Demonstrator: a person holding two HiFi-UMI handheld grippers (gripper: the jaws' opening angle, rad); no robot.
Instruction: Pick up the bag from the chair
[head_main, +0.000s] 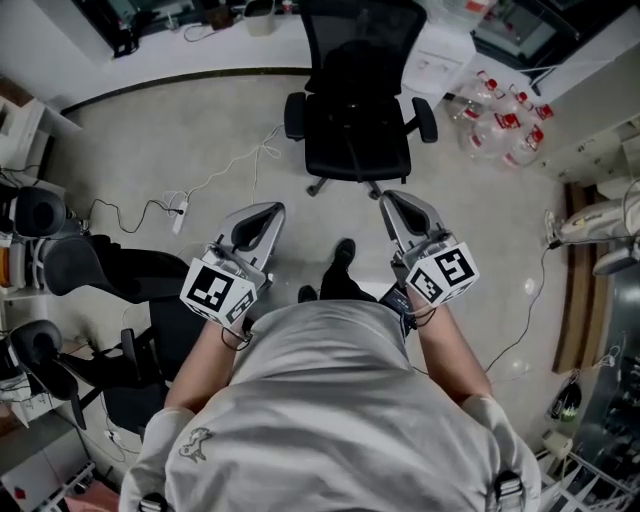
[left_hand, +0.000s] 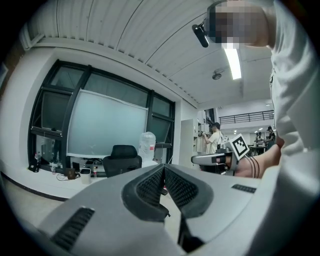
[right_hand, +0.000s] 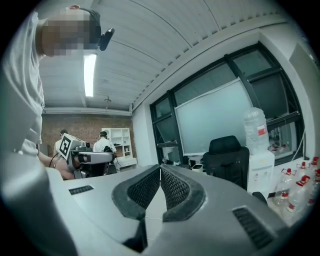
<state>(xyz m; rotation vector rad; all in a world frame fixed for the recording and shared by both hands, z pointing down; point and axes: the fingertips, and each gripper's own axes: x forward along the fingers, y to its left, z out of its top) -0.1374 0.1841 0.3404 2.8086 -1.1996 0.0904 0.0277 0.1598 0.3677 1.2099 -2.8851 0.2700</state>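
Head view: black chair (head_main: 357, 165) stands ahead of left hand-held gripper (head_main: 270, 210) and right hand-held gripper (head_main: 392, 199), both pressed together.

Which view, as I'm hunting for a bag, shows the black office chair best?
The head view: it looks down on the whole black office chair, seat and armrests included; no bag stands out on the dark seat. The left and right gripper views show little beyond its backrest, the seat out of sight.
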